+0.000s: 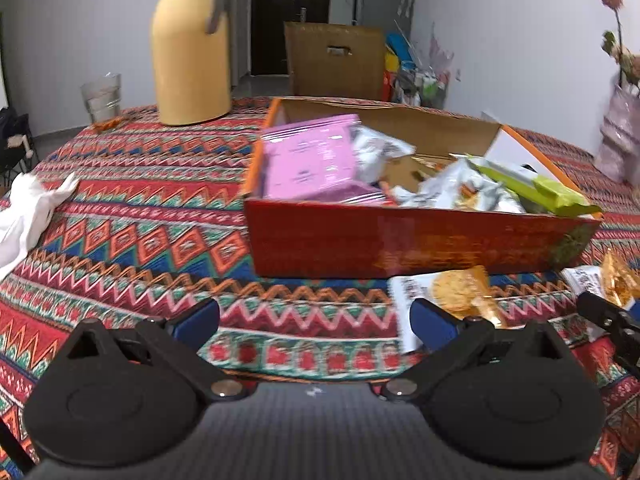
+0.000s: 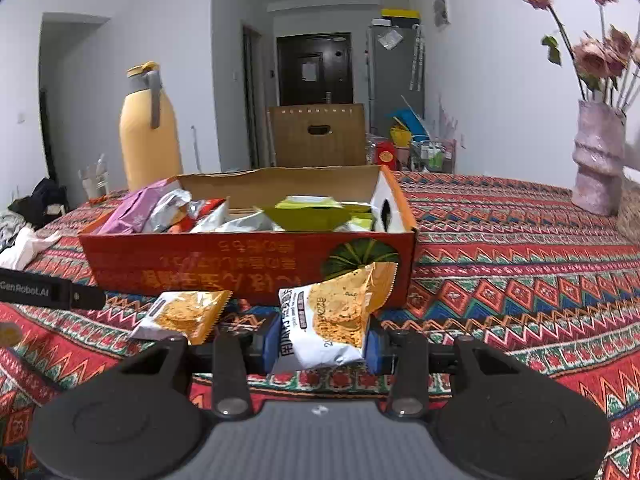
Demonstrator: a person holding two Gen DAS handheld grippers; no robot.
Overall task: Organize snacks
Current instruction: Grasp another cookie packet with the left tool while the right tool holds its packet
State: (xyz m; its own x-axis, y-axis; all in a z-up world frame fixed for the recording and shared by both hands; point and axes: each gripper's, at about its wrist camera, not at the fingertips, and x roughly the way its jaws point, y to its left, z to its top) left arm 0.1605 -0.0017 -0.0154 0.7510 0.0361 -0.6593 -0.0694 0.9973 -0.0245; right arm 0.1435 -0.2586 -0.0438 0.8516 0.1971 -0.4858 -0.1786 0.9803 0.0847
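Observation:
A red cardboard box [image 1: 400, 244] [image 2: 248, 264] holds pink, silver and green snack packets. My right gripper [image 2: 322, 344] is shut on a white-and-orange snack packet [image 2: 336, 316], held just in front of the box. A second like packet [image 2: 184, 314] lies on the cloth to its left; it also shows in the left wrist view [image 1: 448, 300]. My left gripper [image 1: 314, 316] is open and empty, low over the cloth in front of the box. The held packet shows at the right edge of the left wrist view [image 1: 604, 280].
A patterned tablecloth [image 1: 140, 216] covers the table. A yellow jug [image 1: 192, 64] and a glass [image 1: 102, 98] stand at the back left. A white cloth [image 1: 28, 216] lies at the left edge. A pink vase of flowers [image 2: 598, 160] stands at the right.

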